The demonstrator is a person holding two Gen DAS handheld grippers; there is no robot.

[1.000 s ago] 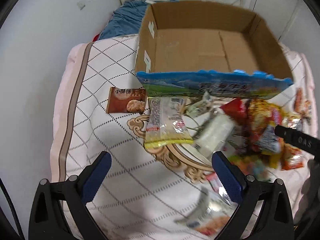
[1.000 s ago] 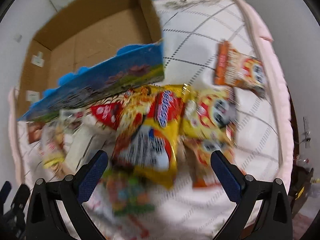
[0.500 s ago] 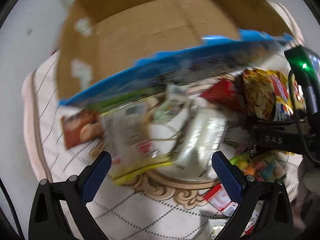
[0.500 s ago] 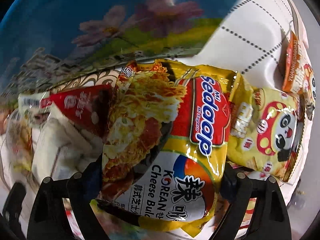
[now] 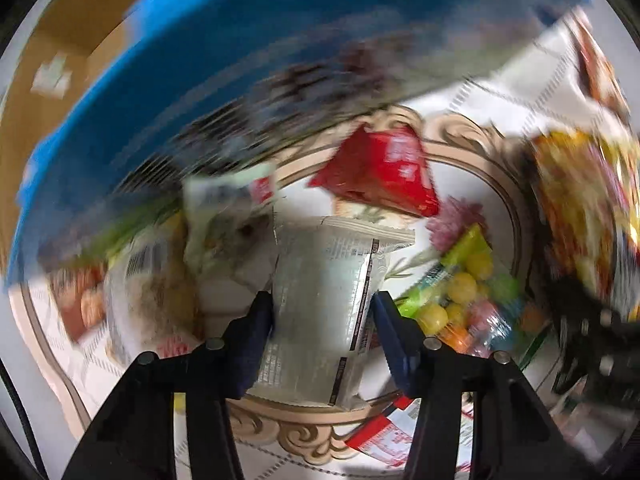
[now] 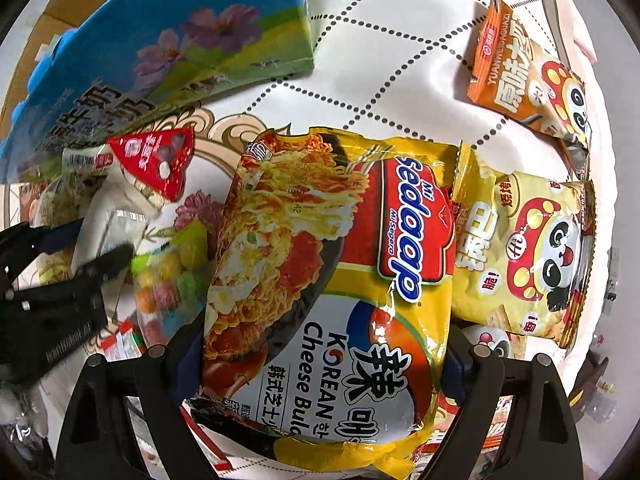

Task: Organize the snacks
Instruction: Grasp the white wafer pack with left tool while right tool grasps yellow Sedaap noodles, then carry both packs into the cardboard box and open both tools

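My left gripper (image 5: 323, 322) has its blue-padded fingers closed against both sides of a silver-white snack packet (image 5: 328, 304) lying on the quilt. My right gripper (image 6: 320, 356) has its fingers pressed on both edges of a yellow Sedaap noodle pack (image 6: 320, 264). A red triangular packet (image 5: 380, 172) and a bag of coloured candy (image 5: 464, 300) lie between the two. The left gripper also shows at the left edge of the right wrist view (image 6: 60, 272). The left wrist view is blurred.
A cardboard box (image 6: 64, 8) with a blue printed front (image 6: 160, 48) stands behind the pile. A yellow panda snack bag (image 6: 532, 256) and an orange panda bag (image 6: 528, 88) lie to the right on the quilted white cover (image 6: 400, 60).
Both grippers dropped down onto the snack pile and narrowed: the left onto the silver-white packet, the right onto the noodle pack.
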